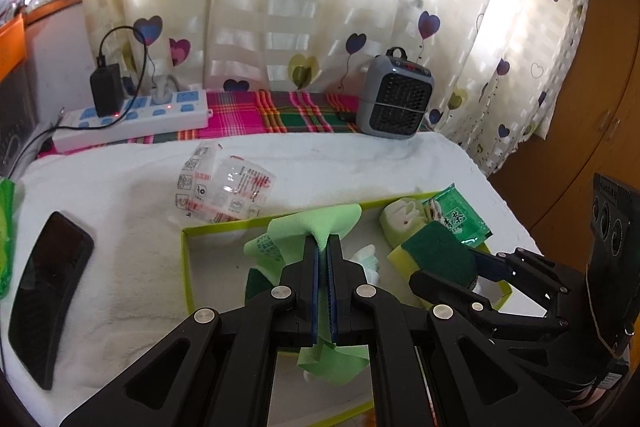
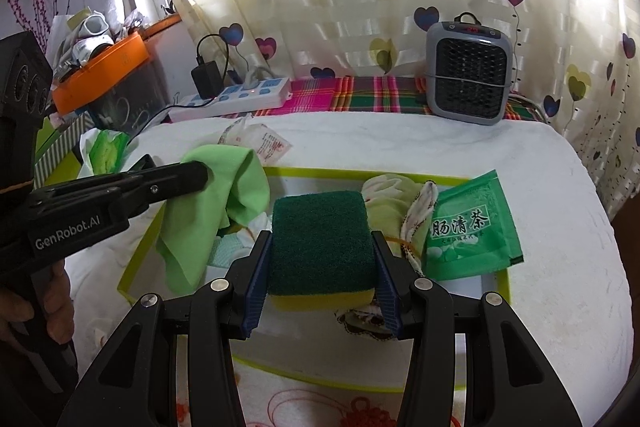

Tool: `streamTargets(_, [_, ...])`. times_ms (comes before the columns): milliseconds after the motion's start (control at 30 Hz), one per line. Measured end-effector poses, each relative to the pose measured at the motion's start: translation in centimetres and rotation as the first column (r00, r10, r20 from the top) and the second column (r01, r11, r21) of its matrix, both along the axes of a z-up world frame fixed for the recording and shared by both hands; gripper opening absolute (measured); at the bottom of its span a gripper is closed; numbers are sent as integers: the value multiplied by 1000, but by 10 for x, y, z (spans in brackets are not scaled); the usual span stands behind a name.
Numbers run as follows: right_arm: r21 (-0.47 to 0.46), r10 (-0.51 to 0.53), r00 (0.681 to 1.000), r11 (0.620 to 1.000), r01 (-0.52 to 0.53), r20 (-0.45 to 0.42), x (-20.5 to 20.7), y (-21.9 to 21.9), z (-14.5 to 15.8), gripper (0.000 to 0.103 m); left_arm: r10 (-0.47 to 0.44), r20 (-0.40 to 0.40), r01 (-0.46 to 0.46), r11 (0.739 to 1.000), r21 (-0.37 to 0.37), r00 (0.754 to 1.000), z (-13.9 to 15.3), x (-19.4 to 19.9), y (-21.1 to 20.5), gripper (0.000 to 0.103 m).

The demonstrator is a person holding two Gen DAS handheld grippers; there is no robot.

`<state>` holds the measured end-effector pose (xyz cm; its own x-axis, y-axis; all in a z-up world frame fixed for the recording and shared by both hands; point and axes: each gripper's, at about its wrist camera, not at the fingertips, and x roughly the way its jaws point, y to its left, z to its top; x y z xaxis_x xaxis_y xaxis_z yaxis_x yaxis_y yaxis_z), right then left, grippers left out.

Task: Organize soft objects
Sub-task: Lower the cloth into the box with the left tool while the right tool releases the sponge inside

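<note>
My left gripper is shut on a light green cloth, which hangs over the left half of a shallow lime-edged box. From the right wrist view that cloth droops from the left gripper's fingers. My right gripper is shut on a sponge with a dark green scouring top and yellow base, held above the box. In the box lie a green tea sachet and pale green and white rolled cloths.
A black phone and a clear printed packet lie on the white towel left of the box. Behind stand a power strip and a grey heater. An orange tray and green tissue pack sit far left.
</note>
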<state>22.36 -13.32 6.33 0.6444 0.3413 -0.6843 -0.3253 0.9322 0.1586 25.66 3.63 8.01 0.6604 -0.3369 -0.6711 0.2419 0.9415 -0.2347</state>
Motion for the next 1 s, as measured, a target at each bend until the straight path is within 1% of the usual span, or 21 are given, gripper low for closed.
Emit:
streamTargets(233, [-29,28,1000,999,-28,-6,5,13,-5,48,5,-25,-5,1000,10,1000,-10,6,0,3])
streamTargets(533, [-65,21,1000,998,-21,5,10,20,-10,48,3,-35,-3,1000,21,999,-16,10,-2,4])
streamTargets(600, [-72,21,1000,997,-20,7,11,21,-11,48,2,-38,-1,1000,24,999,-18,10,-3,4])
streamTargets(667, [-89,20,1000,996,-18,14,11,24,-12,48,1,-44,0,1000,20,999,-20,12,-2,8])
streamTargets(800, [-117,22,1000,993,-20,22,15,28,-14,48,6,-50,-5,1000,28,999,-23,14,-2,11])
streamTargets(1000, [-118,16,1000,993,-14,18,20,29,-16,48,5,-67,-3,1000,25,998,-27,15,-1,14])
